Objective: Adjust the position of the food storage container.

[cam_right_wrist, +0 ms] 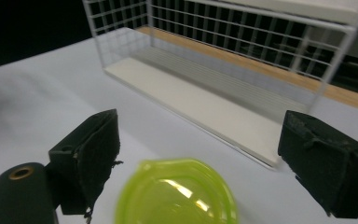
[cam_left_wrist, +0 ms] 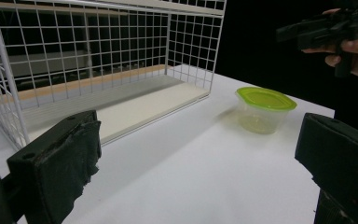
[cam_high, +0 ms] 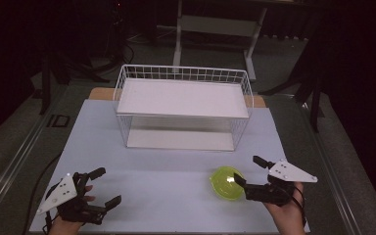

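Observation:
A small clear tub with a lime-green lid (cam_high: 226, 182) (cam_left_wrist: 265, 99) (cam_right_wrist: 177, 193) stands on the pale tabletop (cam_high: 166, 166) at the front right. My right gripper (cam_high: 247, 169) (cam_right_wrist: 207, 156) is open just right of the tub and a little above it. The blurred lid lies low between its jaws, and nothing is gripped. My left gripper (cam_high: 108, 186) (cam_left_wrist: 200, 172) rests open at the front left, far from the tub. From the left gripper view the right gripper (cam_left_wrist: 326, 28) hangs above and beyond the tub.
A white wire rack (cam_high: 183, 105) (cam_left_wrist: 98, 60) (cam_right_wrist: 242, 60) with an upper shelf and a lower shelf stands at the back middle of the table. A wooden strip (cam_high: 100, 93) runs behind it. A white stand (cam_high: 215, 24) is on the dark floor beyond.

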### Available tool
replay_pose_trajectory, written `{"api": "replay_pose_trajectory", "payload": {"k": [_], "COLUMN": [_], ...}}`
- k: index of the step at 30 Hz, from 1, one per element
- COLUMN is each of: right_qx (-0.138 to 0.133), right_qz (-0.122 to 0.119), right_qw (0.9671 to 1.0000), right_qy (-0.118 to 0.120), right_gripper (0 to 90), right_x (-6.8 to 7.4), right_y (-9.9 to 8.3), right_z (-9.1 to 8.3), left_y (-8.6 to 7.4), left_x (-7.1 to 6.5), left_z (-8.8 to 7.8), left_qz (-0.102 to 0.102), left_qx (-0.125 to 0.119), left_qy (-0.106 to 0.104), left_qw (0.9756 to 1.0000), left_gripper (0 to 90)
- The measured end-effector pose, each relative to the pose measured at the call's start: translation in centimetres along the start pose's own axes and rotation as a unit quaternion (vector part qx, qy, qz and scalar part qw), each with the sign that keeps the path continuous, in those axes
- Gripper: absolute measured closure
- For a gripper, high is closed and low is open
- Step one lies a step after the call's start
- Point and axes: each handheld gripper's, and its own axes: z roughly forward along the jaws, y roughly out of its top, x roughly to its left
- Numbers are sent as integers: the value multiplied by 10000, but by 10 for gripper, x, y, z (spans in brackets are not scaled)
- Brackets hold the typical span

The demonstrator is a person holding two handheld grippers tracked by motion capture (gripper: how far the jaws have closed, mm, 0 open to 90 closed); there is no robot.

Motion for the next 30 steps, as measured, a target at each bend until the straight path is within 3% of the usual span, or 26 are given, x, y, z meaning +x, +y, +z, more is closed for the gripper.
{"api": "replay_pose_trajectory", "payload": {"k": [4,7,9,15,17,18,23,30], "right_qx": [161,270,367,646,680,830,1114,1490], "right_qz": [40,190,326,437,523,562,670,693], "right_qw": [9991,9983,9974,9949,9942,9929,9900,9860], "right_qy": [-389,-471,-520,-646,-650,-646,-541,-291], "right_gripper": [277,342,435,573,603,685,865,900], "right_x": [-10,-19,-27,-34,-35,-34,-33,-26], "right_y": [-10,-19,-29,-47,-50,-58,-75,-94], "right_z": [-2,-2,-4,-5,-6,-5,-2,5], "left_y": [0,0,-1,0,0,0,0,0], "left_x": [0,0,0,0,0,0,-1,0], "left_z": [0,1,1,1,1,1,0,0], "left_qz": [2,-3,-8,3,-8,-7,-24,-11], "left_qx": [9,14,5,9,-12,-20,-26,-30], "left_qy": [-12,-14,-17,-17,-36,-40,-39,-22], "left_qw": [10000,10000,10000,10000,10000,10000,10000,10000], "left_gripper": [11,10,10,11,11,10,11,11]}}
